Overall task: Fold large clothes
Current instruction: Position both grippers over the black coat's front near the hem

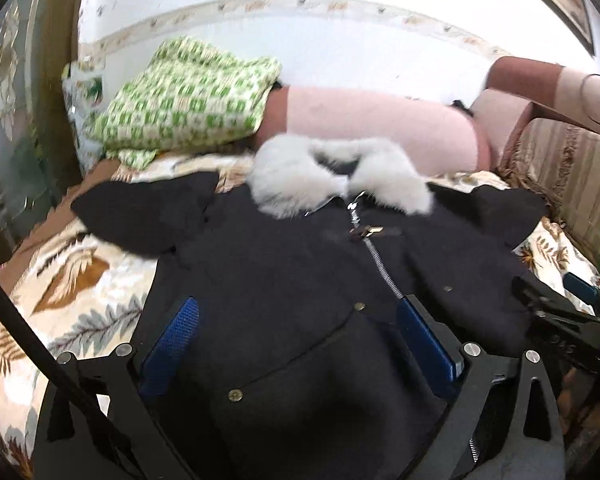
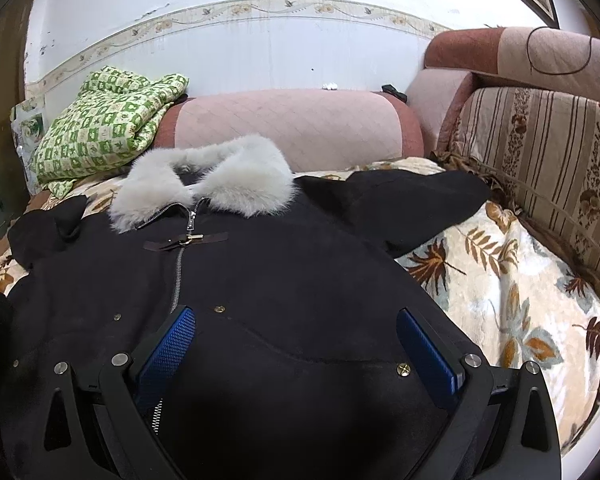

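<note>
A large black coat (image 1: 284,256) (image 2: 284,264) lies front up on a leaf-patterned blanket (image 1: 84,300) (image 2: 500,280), zipped, with both sleeves spread sideways. Its pale fur collar (image 1: 340,178) (image 2: 208,176) is at the far end. My left gripper (image 1: 298,308) hangs over the coat's lower front, left of the zipper (image 1: 374,256). It is open, its blue pads (image 1: 172,344) wide apart and pressing on nothing. My right gripper (image 2: 296,316) is over the coat's lower right part, also open with the cloth below the fingers. It also shows at the right edge of the left wrist view (image 1: 560,304).
A green checked quilt (image 1: 184,96) (image 2: 104,120) is bundled at the back left against a pink bolster (image 1: 372,124) (image 2: 296,124). A striped sofa back (image 2: 540,160) runs along the right. The white wall stands behind. A dark strap (image 1: 40,344) crosses the left wrist view.
</note>
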